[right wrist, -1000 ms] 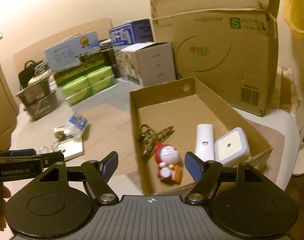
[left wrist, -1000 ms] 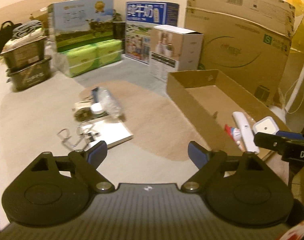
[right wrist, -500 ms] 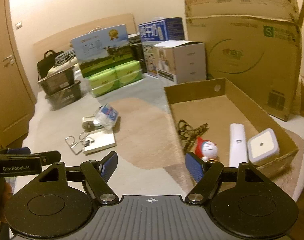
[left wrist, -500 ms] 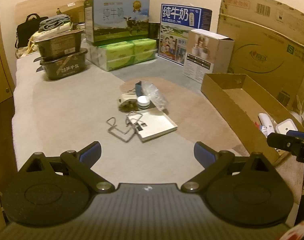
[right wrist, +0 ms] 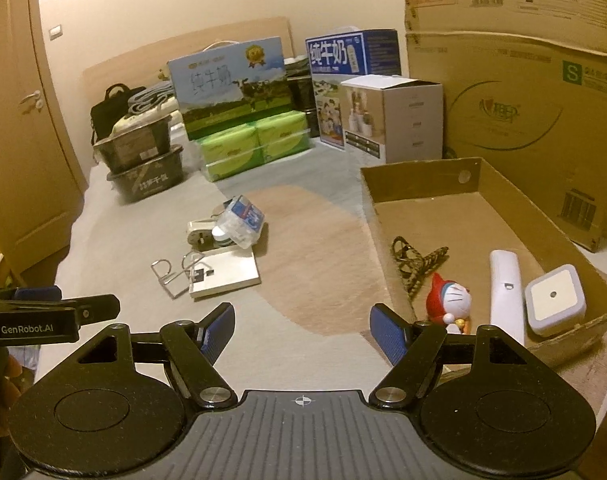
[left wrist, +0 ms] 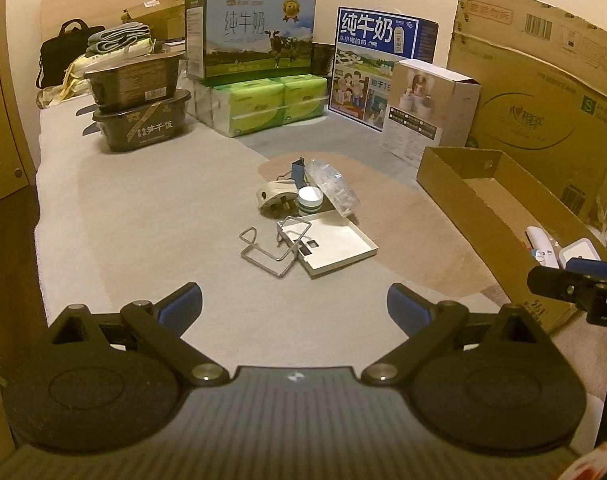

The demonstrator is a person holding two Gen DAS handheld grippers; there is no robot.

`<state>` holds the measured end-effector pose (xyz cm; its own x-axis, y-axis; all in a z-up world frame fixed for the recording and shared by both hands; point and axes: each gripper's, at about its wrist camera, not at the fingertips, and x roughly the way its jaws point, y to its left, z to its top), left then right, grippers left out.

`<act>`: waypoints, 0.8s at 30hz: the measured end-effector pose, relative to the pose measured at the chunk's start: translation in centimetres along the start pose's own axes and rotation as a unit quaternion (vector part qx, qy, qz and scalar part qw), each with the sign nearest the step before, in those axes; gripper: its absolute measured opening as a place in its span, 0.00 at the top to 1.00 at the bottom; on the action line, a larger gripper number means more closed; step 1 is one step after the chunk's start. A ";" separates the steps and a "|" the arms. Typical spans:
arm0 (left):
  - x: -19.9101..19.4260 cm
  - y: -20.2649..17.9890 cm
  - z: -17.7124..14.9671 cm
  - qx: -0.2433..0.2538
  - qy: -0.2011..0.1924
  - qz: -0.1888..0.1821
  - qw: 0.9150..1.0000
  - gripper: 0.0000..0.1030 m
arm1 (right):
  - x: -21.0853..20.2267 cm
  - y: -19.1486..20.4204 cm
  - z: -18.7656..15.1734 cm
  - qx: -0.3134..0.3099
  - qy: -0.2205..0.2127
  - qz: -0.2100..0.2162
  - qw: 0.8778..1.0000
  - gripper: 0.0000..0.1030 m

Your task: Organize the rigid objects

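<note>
A small pile lies on the mat: a wire holder (left wrist: pixel 265 249), a flat white tray (left wrist: pixel 333 245), a white plug (left wrist: pixel 274 199), a small round jar (left wrist: pixel 310 201) and a clear plastic packet (left wrist: pixel 333 187). The pile also shows in the right wrist view, with the tray (right wrist: pixel 227 274) and packet (right wrist: pixel 243 221). An open cardboard box (right wrist: pixel 415 184) on the right holds a hair claw (right wrist: pixel 413 260), a Doraemon toy (right wrist: pixel 449 300), a white remote-like stick (right wrist: pixel 505 294) and a square white night light (right wrist: pixel 555 298). My left gripper (left wrist: pixel 294 306) is open and empty, short of the pile. My right gripper (right wrist: pixel 302 330) is open and empty.
Milk cartons (left wrist: pixel 259 36), green tissue packs (left wrist: pixel 263 108), a white product box (left wrist: pixel 431 108), stacked black tubs (left wrist: pixel 139 120) and a big cardboard carton (right wrist: pixel 515 92) line the back. A door (right wrist: pixel 19 120) stands at the left.
Both grippers have drawn back and up from the floor, so the pile and box look farther away. Both stayed open and empty.
</note>
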<state>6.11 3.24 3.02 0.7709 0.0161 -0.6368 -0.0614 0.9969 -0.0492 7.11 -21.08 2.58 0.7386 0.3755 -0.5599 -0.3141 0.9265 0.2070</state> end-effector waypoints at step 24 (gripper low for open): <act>2.9 3.3 0.3 0.005 0.003 -0.004 1.000 0.05 | 5.4 3.0 -0.2 -0.029 0.031 0.016 0.999 0.28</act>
<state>8.32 6.60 1.27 0.7670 0.0067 -0.6416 -0.0488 0.9977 -0.0479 10.03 -16.28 0.01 0.6901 0.4012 -0.6024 -0.3723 0.9105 0.1798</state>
